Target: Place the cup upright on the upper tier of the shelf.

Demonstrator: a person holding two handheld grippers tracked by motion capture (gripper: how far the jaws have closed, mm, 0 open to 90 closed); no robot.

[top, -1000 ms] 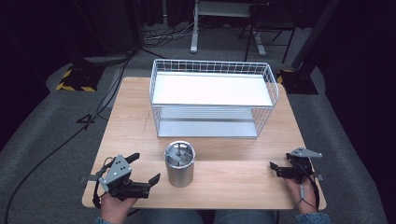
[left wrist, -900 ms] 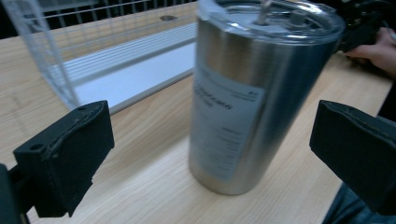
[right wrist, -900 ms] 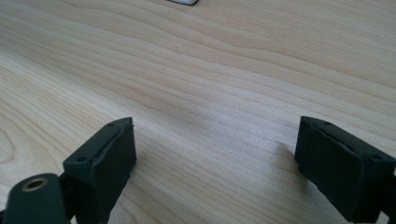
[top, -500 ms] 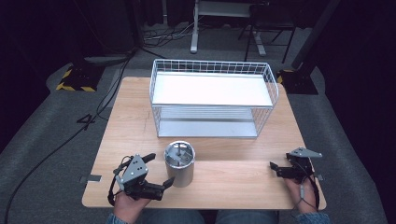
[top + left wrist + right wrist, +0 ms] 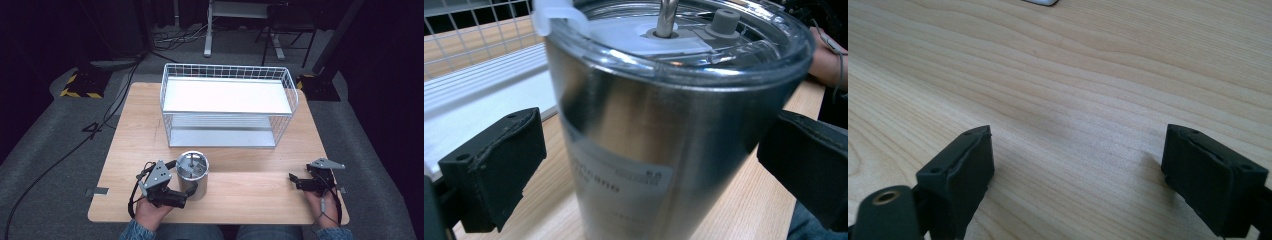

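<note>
A steel tumbler (image 5: 193,172) with a clear lid and a metal straw stands upright near the table's front edge, left of centre. My left gripper (image 5: 186,196) is at its left side, open, one jaw on each side of the cup's body. In the left gripper view the tumbler (image 5: 664,125) stands between the jaws of the left gripper (image 5: 649,170), and I cannot tell whether either jaw touches it. My right gripper (image 5: 295,181) rests at the front right of the table, open. In its own view the right gripper (image 5: 1078,175) has nothing but bare wood between its jaws.
A white wire basket (image 5: 227,114) with a white floor stands on the far half of the wooden table (image 5: 250,200), just behind the tumbler. Dark floor, cables and stands surround the table.
My left gripper has moved right along the front edge from the table's left corner and now straddles the tumbler. The right gripper and the tumbler have stayed in place.
</note>
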